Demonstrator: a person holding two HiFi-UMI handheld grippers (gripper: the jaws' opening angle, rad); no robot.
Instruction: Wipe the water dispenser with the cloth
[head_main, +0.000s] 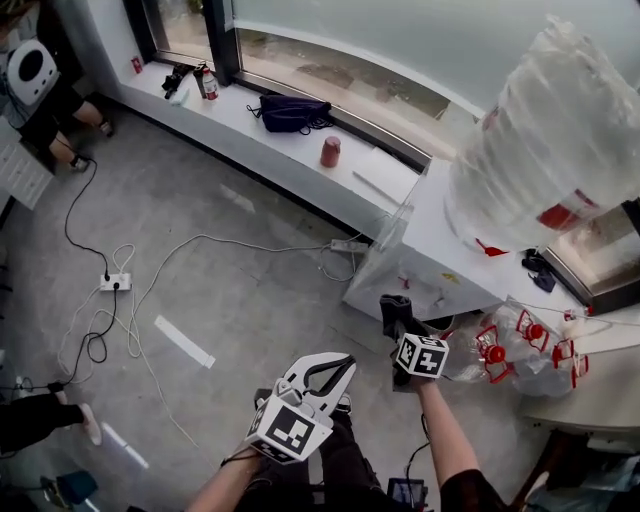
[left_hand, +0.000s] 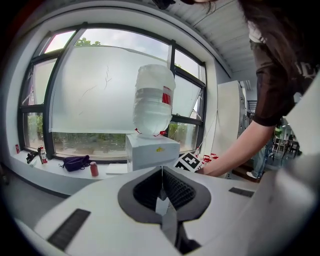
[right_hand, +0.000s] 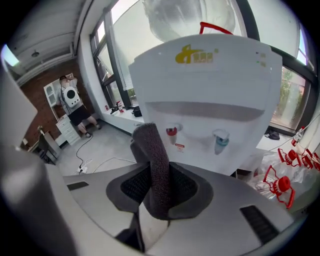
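The white water dispenser (head_main: 440, 255) stands at the right with a big clear bottle (head_main: 545, 140) on top. Its front, with a red tap (right_hand: 171, 132) and a blue tap (right_hand: 220, 138), fills the right gripper view. My right gripper (head_main: 396, 318) is shut on a dark grey cloth (right_hand: 156, 170), held upright just in front of the dispenser, below the taps. My left gripper (head_main: 318, 377) hangs lower and to the left, away from the dispenser, jaws shut with nothing between them. In the left gripper view the dispenser (left_hand: 152, 150) sits farther off.
Several empty bottles with red caps (head_main: 510, 350) lie right of the dispenser. Cables and a power strip (head_main: 115, 282) run over the grey floor. A window sill (head_main: 250, 120) carries a dark bag (head_main: 290, 110) and a red can (head_main: 330, 151). A person (head_main: 45, 85) sits at far left.
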